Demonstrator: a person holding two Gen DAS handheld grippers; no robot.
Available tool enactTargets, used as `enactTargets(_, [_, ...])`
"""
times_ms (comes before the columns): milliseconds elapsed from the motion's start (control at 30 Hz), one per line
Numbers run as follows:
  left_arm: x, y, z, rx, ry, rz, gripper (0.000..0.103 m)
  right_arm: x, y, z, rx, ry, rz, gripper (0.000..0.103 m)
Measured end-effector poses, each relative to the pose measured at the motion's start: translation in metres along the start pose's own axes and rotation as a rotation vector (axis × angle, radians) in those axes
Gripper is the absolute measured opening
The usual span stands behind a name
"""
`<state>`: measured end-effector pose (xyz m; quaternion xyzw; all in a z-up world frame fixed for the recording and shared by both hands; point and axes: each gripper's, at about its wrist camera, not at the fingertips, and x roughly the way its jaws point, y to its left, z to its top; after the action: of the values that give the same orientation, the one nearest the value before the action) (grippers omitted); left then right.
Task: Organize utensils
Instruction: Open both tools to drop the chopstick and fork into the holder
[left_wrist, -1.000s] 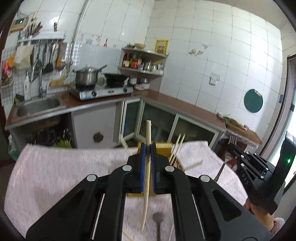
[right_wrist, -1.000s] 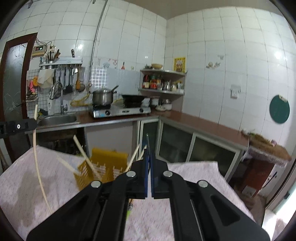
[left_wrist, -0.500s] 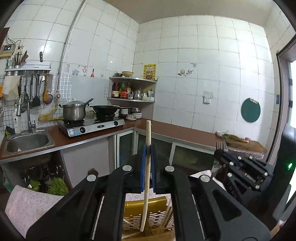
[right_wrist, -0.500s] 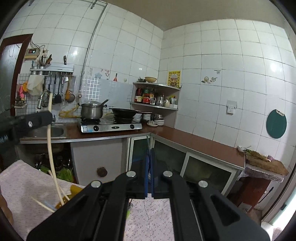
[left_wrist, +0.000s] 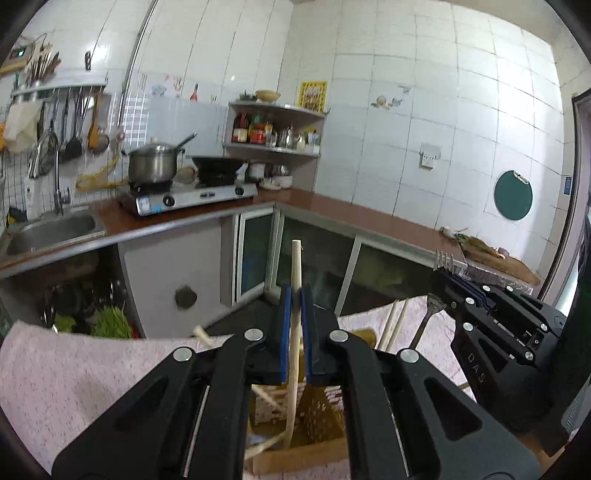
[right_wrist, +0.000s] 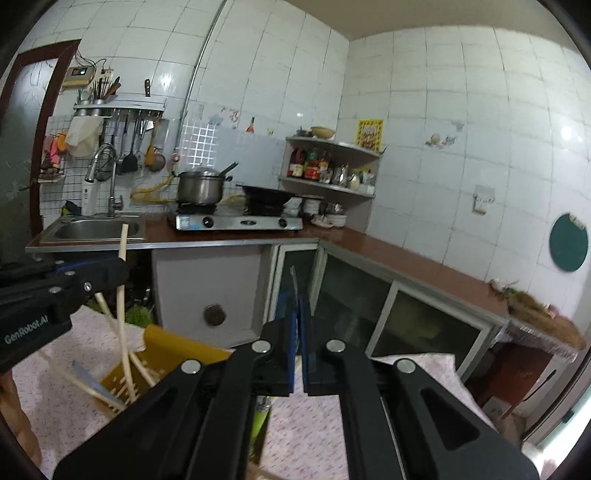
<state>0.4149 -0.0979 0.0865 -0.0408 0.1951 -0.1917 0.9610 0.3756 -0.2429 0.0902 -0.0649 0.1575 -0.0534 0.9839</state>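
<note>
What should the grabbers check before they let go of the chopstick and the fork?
1. Left gripper shut on the chopstick: ok.
2. Chopstick's lower end inside the yellow holder: ok.
3. Right gripper shut on the fork: ok.
4. Fork above the holder: not ok, it hangs off to one side, over the tablecloth.
5. Room left in the holder for the fork: cannot tell, the grippers hide most of it.
</note>
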Motion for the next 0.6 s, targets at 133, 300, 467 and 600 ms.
enactTargets(133, [-0.002, 0.015, -0.003, -0.056, 0.072, -0.001, 0.009, 0.008, -0.009, -0.011, 0.045, 0.109, 0.059, 0.005])
enactTargets(300, [-0.024, 0.025, 0.001, -0.111, 0.110, 0.011, 0.065, -0.011, -0.030, -0.009, 0.144, 0.123, 0.070, 0.053])
enactTargets(467, [-0.056, 0.035, 0.010, -0.139, 0.149, 0.068, 0.081, -0.035, -0.046, -0.002, 0.168, 0.151, 0.040, 0.060])
enactTargets(600, [-0.084, 0.047, 0.004, -0.148, 0.164, 0.127, 0.097, -0.051, -0.051, -0.012, 0.166, 0.201, -0.005, 0.070])
